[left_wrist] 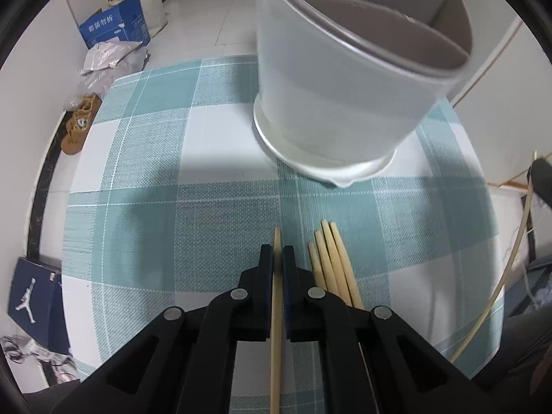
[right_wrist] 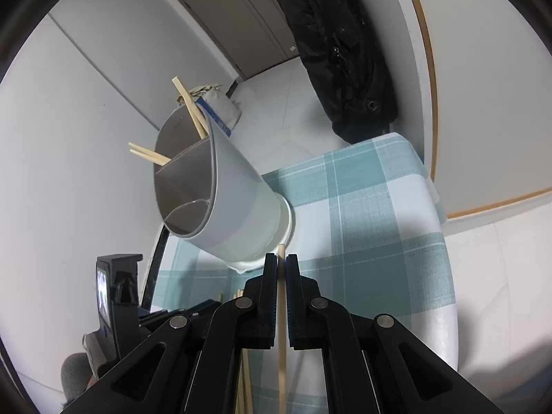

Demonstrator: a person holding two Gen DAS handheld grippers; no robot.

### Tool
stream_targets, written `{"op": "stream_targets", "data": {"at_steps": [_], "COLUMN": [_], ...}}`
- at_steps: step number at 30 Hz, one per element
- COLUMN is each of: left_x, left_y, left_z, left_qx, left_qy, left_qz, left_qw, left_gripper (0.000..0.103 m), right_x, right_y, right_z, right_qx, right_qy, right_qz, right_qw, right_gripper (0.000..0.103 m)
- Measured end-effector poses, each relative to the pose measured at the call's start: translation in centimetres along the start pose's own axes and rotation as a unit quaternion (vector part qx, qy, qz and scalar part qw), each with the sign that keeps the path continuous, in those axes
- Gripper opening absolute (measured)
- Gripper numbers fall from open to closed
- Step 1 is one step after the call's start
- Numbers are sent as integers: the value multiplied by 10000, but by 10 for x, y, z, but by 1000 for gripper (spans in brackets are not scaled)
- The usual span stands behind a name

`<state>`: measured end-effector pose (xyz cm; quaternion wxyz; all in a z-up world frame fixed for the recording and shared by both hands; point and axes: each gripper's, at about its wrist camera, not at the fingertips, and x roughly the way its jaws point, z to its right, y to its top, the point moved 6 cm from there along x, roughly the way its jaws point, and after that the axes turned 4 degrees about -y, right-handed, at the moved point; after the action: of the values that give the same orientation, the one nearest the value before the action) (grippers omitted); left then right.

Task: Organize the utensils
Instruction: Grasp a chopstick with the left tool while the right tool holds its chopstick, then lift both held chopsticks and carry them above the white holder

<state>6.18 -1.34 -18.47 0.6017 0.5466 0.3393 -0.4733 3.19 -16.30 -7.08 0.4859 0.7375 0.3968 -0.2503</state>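
Observation:
In the left wrist view my left gripper point(left_wrist: 277, 253) is shut on one wooden chopstick point(left_wrist: 276, 314), low over the teal checked tablecloth point(left_wrist: 179, 207). Several loose chopsticks point(left_wrist: 331, 262) lie just right of its fingers. The grey divided utensil holder point(left_wrist: 331, 86) stands on its white base a short way ahead. In the right wrist view my right gripper point(right_wrist: 282, 262) is shut on another chopstick point(right_wrist: 282, 314), with its tip near the holder point(right_wrist: 227, 203). Chopsticks point(right_wrist: 191, 107) stick out of the holder's far compartments. More chopsticks point(right_wrist: 241, 379) lie below the right gripper.
The small table ends close by on every side. On the floor to the left are a blue carton point(left_wrist: 114, 24), bags, a brown shoe point(left_wrist: 77, 124) and a dark shoebox point(left_wrist: 34, 303). A black bag point(right_wrist: 341, 51) hangs by the wall behind the table.

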Motion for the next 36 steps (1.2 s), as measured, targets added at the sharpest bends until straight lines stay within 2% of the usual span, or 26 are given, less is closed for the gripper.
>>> {"op": "stream_targets", "data": {"at_steps": [8, 13, 15, 18, 27, 36], "left_x": [-39, -76, -83, -87, -112, -124], "left_y": [16, 17, 16, 15, 16, 19], "left_z": [7, 22, 27, 25, 32, 36], "left_qx": [-127, 27, 127, 149, 488, 629], "left_qy": [-328, -519, -472, -559, -469, -392], "left_qz": [833, 1635, 1848, 1929, 2227, 2284], "left_qw": [9959, 9852, 9816, 9795, 9725, 9707], "left_gripper": [1, 1, 1, 1, 1, 1], "right_x": [-3, -10, -15, -23, -48, -59], "right_y": [4, 3, 2, 2, -4, -8], "right_z": [-5, -13, -17, -23, -53, -63], "right_qx": [-79, -204, -262, -334, -811, -944], "right_qy": [23, 91, 95, 118, 99, 56], "right_qz": [121, 333, 442, 617, 1135, 1338], "right_qw": [9999, 9992, 9986, 9975, 9902, 9865], "right_gripper": [4, 4, 4, 4, 4, 4]}}
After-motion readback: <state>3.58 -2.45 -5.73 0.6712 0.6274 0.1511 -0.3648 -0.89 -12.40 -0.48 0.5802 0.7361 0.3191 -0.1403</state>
